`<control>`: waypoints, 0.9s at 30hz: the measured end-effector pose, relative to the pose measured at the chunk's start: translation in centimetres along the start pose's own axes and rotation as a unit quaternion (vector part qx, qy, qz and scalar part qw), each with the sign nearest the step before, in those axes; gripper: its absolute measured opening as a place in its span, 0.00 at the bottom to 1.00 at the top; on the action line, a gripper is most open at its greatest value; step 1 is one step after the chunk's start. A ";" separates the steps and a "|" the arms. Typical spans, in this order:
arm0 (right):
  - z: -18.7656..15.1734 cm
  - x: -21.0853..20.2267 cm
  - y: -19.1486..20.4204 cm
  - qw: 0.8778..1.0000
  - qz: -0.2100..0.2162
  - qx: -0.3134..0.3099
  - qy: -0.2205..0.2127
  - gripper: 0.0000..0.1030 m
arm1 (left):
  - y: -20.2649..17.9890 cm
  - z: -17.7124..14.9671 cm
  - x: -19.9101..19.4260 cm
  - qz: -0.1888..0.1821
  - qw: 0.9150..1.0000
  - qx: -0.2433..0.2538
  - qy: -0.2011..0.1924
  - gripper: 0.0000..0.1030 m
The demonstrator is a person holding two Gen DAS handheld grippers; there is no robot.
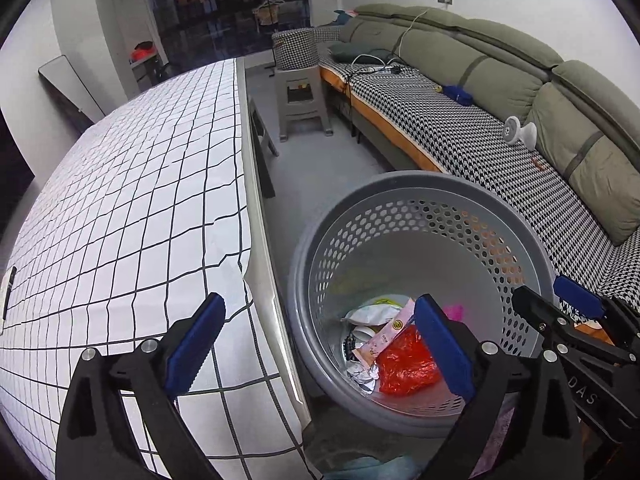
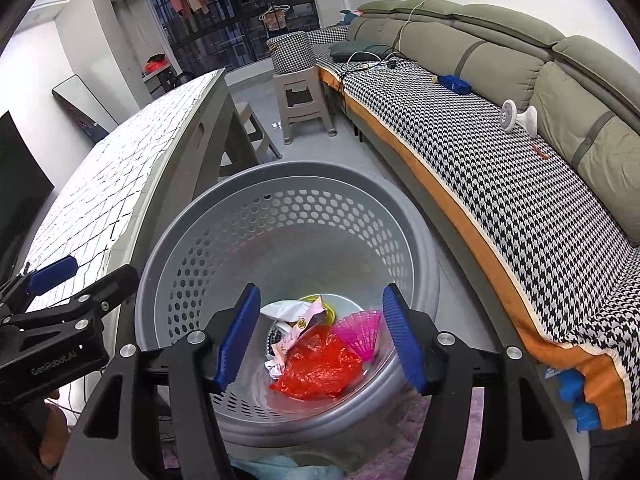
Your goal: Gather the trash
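Your jaws stand apart on both tools, with nothing between the pads: the left gripper (image 1: 320, 344) spread very wide, the right gripper (image 2: 320, 336) about half open. Both hang over the grey perforated basket (image 2: 192, 240) on the floor, the left one nearer its left rim beside the table (image 1: 120, 200) with the checked cloth, the right one over its middle. The trash lies at the bottom: a red plastic bag (image 2: 316, 368) nearest you, a pale wrapper (image 2: 304, 324) and a crumpled white packet (image 2: 286, 308) behind it, a pink fan-shaped piece (image 2: 360, 332) to the right. I judge this to be the drop step, with the load already in the basket. Next, I'd say, lift clear of the rim and look for more; the table shows none from here.
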State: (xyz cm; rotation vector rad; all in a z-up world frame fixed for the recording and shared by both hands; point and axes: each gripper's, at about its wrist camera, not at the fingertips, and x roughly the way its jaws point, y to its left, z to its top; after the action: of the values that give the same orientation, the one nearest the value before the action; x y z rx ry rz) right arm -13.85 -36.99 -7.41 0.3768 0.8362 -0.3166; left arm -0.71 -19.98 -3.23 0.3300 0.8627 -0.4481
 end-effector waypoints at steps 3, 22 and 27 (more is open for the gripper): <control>0.0 0.0 -0.1 1.000 0.000 0.000 0.000 0.60 | 0.1 0.0 0.1 0.006 1.000 -0.001 0.001 0.93; 0.1 -0.1 0.1 1.000 -0.001 -0.002 -0.002 0.60 | 0.5 -0.1 0.2 0.018 1.000 -0.005 0.005 0.94; 0.0 -0.2 0.1 1.000 -0.001 -0.001 -0.002 0.60 | 0.5 -0.1 0.1 0.018 1.000 -0.006 0.006 0.94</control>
State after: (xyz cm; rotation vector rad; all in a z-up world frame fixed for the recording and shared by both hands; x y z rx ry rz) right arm -13.89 -36.94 -7.24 0.3725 0.8340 -0.3181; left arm -0.49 -19.55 -3.34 0.3368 0.8690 -0.4069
